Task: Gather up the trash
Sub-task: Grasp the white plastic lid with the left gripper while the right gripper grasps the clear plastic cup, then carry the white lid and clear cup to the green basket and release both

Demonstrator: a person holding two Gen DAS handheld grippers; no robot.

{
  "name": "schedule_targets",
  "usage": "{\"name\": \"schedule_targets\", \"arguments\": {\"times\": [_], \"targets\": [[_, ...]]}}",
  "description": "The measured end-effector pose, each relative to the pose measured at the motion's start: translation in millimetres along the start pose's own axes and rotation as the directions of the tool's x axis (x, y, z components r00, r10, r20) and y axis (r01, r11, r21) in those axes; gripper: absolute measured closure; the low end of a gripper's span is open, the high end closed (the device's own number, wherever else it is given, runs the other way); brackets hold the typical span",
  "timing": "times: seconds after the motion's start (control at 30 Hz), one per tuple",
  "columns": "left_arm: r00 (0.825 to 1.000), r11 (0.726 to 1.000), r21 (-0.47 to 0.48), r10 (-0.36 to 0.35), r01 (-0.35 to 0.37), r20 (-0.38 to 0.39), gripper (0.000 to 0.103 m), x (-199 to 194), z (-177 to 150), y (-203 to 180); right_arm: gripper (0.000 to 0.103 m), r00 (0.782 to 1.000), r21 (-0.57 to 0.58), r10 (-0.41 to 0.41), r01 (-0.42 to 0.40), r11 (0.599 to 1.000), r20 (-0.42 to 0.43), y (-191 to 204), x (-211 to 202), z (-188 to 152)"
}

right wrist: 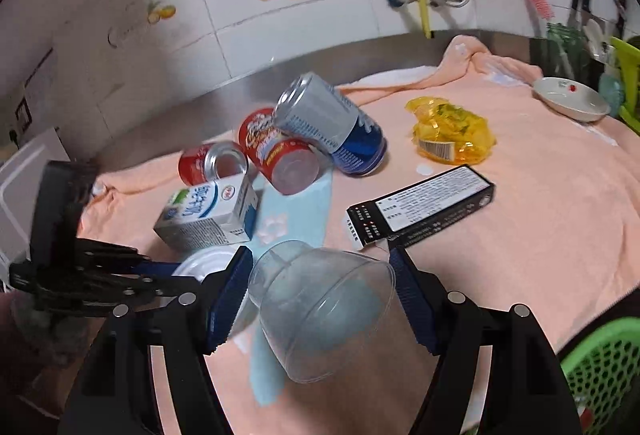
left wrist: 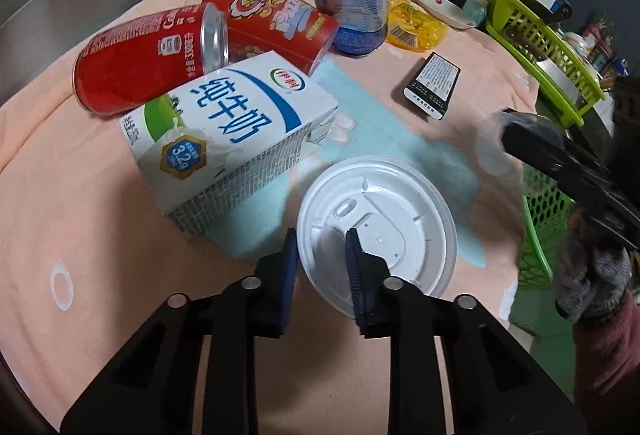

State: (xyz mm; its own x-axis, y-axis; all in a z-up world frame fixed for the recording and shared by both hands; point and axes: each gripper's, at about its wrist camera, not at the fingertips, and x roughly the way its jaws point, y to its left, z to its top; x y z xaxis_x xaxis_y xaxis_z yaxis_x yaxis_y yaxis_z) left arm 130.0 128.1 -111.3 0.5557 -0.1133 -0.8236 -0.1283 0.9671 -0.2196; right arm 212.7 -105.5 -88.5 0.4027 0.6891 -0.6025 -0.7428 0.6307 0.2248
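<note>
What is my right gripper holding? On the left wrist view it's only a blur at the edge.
Observer: A clear plastic cup sits between the pads of the right gripper. Both appear to touch it.
Operator: Which way is the cup facing?
Observer: It is tipped on its side, with the wide mouth toward the camera and the narrow base pointing away.
Operator: What lies straight past it?
Observer: The black box lies flat on the peach towel, just beyond the tip of the gripper's right-hand finger.
</note>
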Motion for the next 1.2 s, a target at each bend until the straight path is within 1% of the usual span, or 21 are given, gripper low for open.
{"name": "schedule_targets", "arguments": {"times": [0.07,0.1,0.2,0.27,0.37,0.4,0.43,0.5,0.57,0.63,0.7,0.77,0.83,0.97,1.0,1.03,1.07,1.13,1.2], "targets": [[1.000,1.000,0.004,0.019,-0.019,0.011,0.092,-1.6,0.9,-1.5,0.035,1.000,0.019,-0.013,0.012,1.000,0.019,-0.4,-12.4,-5.1],[1.000,1.000,0.004,0.015,-0.015,0.010,0.097,-2.7,1.3,-1.1,0.035,0.999,0.027,-0.031,0.030,0.999,0.026,-0.8,-18.0,-7.7],[1.000,1.000,0.016,0.007,-0.008,0.017,0.098,-5.4,1.0,-6.0,0.035,0.998,0.063,-0.055,0.052,0.997,0.041,-6.9,-33.2,-15.2],[1.000,1.000,0.018,-0.013,0.013,0.019,0.098,-7.6,-0.1,-8.6,0.035,0.995,0.089,-0.083,0.078,0.993,0.052,-13.1,-47.3,-22.7],[0.999,0.999,0.028,-0.042,0.041,0.027,0.098,-12.0,-0.1,-16.2,0.035,0.987,0.126,-0.152,0.143,0.982,0.058,-26.0,-73.3,-36.2],[0.998,0.997,0.035,-0.064,0.063,0.029,0.099,-13.8,0.5,-21.1,0.035,0.984,0.137,-0.169,0.160,0.977,0.057,-30.8,-79.9,-40.1],[0.996,0.996,0.042,-0.078,0.077,0.030,0.099,-14.7,1.0,-25.9,0.035,0.977,0.153,-0.206,0.196,0.969,0.054,-38.1,-90.3,-45.7],[0.993,0.992,0.063,-0.111,0.109,0.032,0.099,-16.7,2.7,-38.5,0.035,0.968,0.185,-0.249,0.237,0.954,0.044,-53.6,-107.3,-57.2],[0.988,0.985,0.087,-0.149,0.146,0.032,0.099,-17.8,4.9,-53.4,0.035,0.947,0.222,-0.320,0.309,0.925,0.012,-73.9,-124.3,-72.6],[0.983,0.977,0.115,-0.184,0.180,0.024,0.099,-16.4,7.4,-70.8,0.035,0.935,0.258,-0.354,0.347,0.902,-0.019,-90.3,-136.2,-86.6],[0.978,0.969,0.138,-0.210,0.207,0.013,0.099,-13.9,9.1,-87.1,0.035,0.914,0.294,-0.402,0.400,0.868,-0.057,-107.6,-148.7,-104.1],[0.972,0.959,0.166,-0.233,0.230,0.000,0.099,-9.9,11.7,-107.1,0.035,0.902,0.331,-0.421,0.429,0.840,-0.100,-121.8,-153.8,-118.6],[0.966,0.946,0.195,-0.260,0.257,-0.014,0.099,-6.4,14.1,-126.3,0.035,0.894,0.357,-0.423,0.446,0.821,-0.147,-133.4,-154.7,-132.6],[0.950,0.919,0.244,-0.309,0.309,-0.040,0.099,1.2,21.9,-168.2,0.035,0.884,0.365,-0.423,0.468,0.805,-0.201,-142.7,-152.0,-151.3],[0.946,0.912,0.256,-0.321,0.322,-0.048,0.099,3.6,23.8,-178.7,0.035,0.883,0.376,-0.419,0.469,0.799,-0.210,-145.5,-151.7,-155.2],[0.941,0.902,0.269,-0.334,0.338,-0.059,0.099,7.0,25.8,-190.4,0.035,0.888,0.394,-0.406,0.460,0.796,-0.217,-149.1,-151.3,-159.1],[0.939,0.897,0.280,-0.337,0.341,-0.066,0.099,10.4,27.1,-200.0,0.035,0.889,0.405,-0.398,0.457,0.792,-0.225,-151.7,-150.2,-161.5],[0.939,0.886,0.313,-0.333,0.342,-0.083,0.099,20.3,28.9,-222.0,0.035,0.881,0.417,-0.404,0.472,0.777,-0.245,-156.3,-150.8,-167.0],[0.936,0.878,0.326,-0.336,0.351,-0.103,0.099,29.4,30.3,-238.2,0.035,0.868,0.425,-0.422,0.497,0.757,-0.263,-160.1,-153.3,-171.5]]}}
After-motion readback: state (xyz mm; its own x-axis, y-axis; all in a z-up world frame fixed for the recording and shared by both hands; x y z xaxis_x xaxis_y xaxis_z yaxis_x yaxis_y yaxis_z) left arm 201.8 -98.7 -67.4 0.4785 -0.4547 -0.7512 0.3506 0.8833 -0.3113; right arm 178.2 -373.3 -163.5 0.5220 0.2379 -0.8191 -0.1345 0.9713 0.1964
